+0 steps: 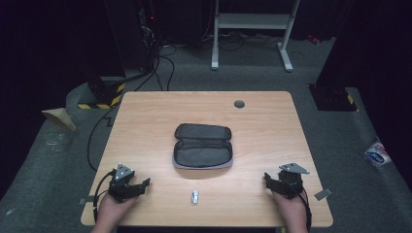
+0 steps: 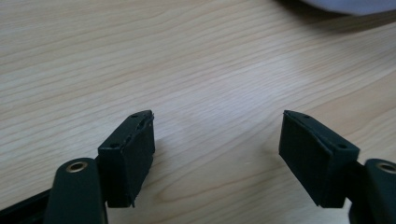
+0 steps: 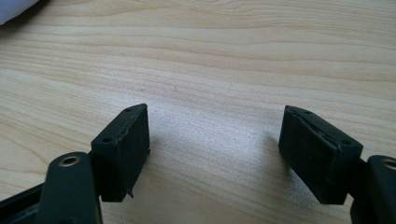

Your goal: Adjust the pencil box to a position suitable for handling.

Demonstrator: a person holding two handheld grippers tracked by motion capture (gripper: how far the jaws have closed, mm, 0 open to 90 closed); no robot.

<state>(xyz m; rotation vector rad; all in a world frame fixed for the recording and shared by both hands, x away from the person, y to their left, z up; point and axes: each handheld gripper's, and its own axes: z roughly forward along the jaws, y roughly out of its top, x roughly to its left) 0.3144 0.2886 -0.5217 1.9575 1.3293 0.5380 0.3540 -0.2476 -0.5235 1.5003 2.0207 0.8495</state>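
Note:
An open dark grey zip case (image 1: 202, 146) lies flat in the middle of the wooden table (image 1: 262, 126). Its pale edge shows at the top right of the left gripper view (image 2: 345, 5) and at the top left corner of the right gripper view (image 3: 14, 9). A small white and silver object (image 1: 194, 196) lies near the front edge, between the hands. My left gripper (image 1: 142, 185) rests at the front left, open (image 2: 217, 140), with bare wood between its pads. My right gripper (image 1: 268, 178) rests at the front right, open too (image 3: 215, 140), holding nothing.
A round grey cable hole (image 1: 239, 104) sits near the table's far edge. A strip of grey tape (image 1: 322, 194) lies at the front right corner. Behind the table, on the floor, are a white metal stand (image 1: 252, 22) and black cables (image 1: 165, 63). A plastic packet (image 1: 378, 154) lies on the floor at right.

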